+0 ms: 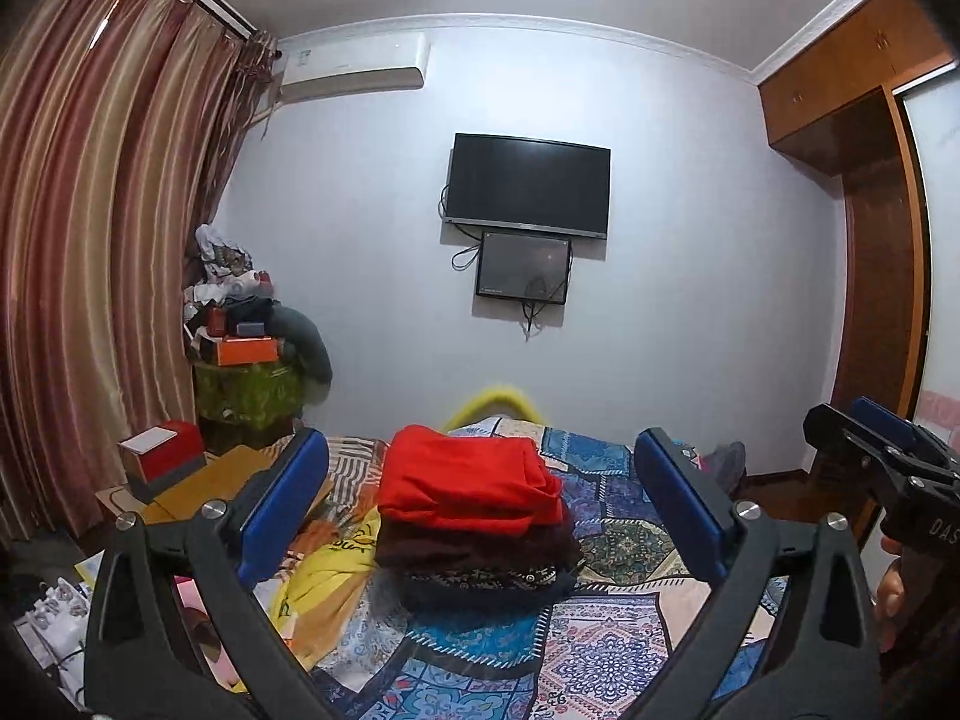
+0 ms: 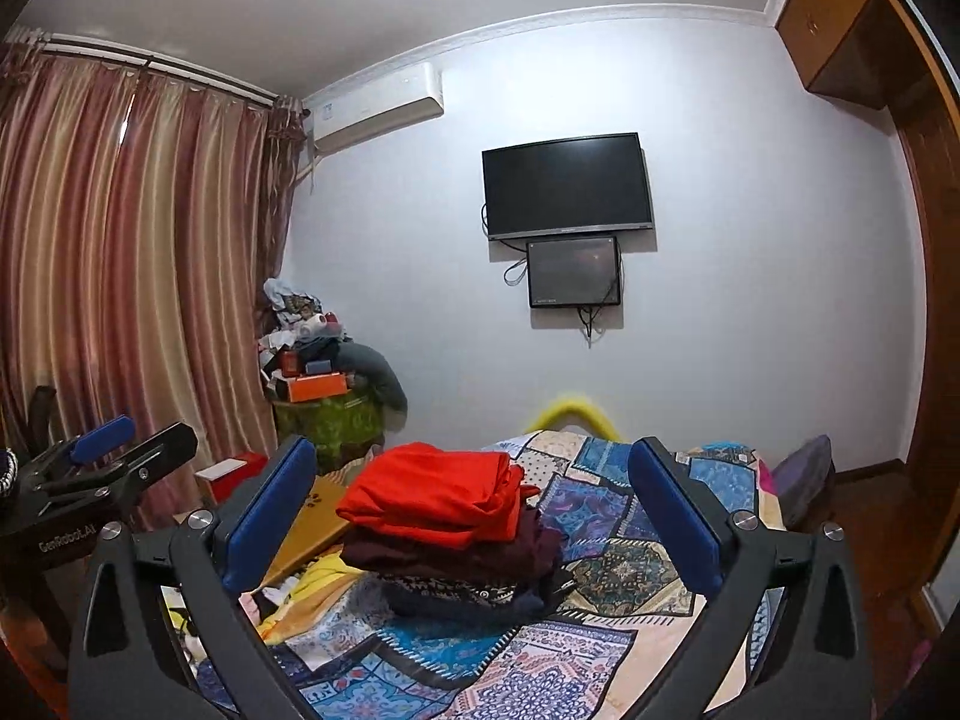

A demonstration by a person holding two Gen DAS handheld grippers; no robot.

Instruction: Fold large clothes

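Observation:
A stack of folded clothes stands on the patterned bedspread (image 1: 600, 648): a red garment (image 1: 468, 480) on top, a maroon one (image 1: 474, 549) under it, a dark patterned one (image 1: 480, 588) at the bottom. The stack also shows in the right wrist view (image 2: 438, 498). My left gripper (image 1: 480, 504) is open and empty, raised in front of the stack. My right gripper (image 2: 474, 510) is open and empty too, held level beside the left. Each gripper shows at the edge of the other's view (image 1: 870, 444) (image 2: 114, 450).
Yellow cloth (image 1: 324, 576) and loose items lie at the bed's left edge. A red box (image 1: 162, 456) and a cluttered green stand (image 1: 252, 384) are at the left by the curtains. A TV (image 1: 528, 186) hangs on the far wall. A wooden wardrobe (image 1: 882, 180) stands right.

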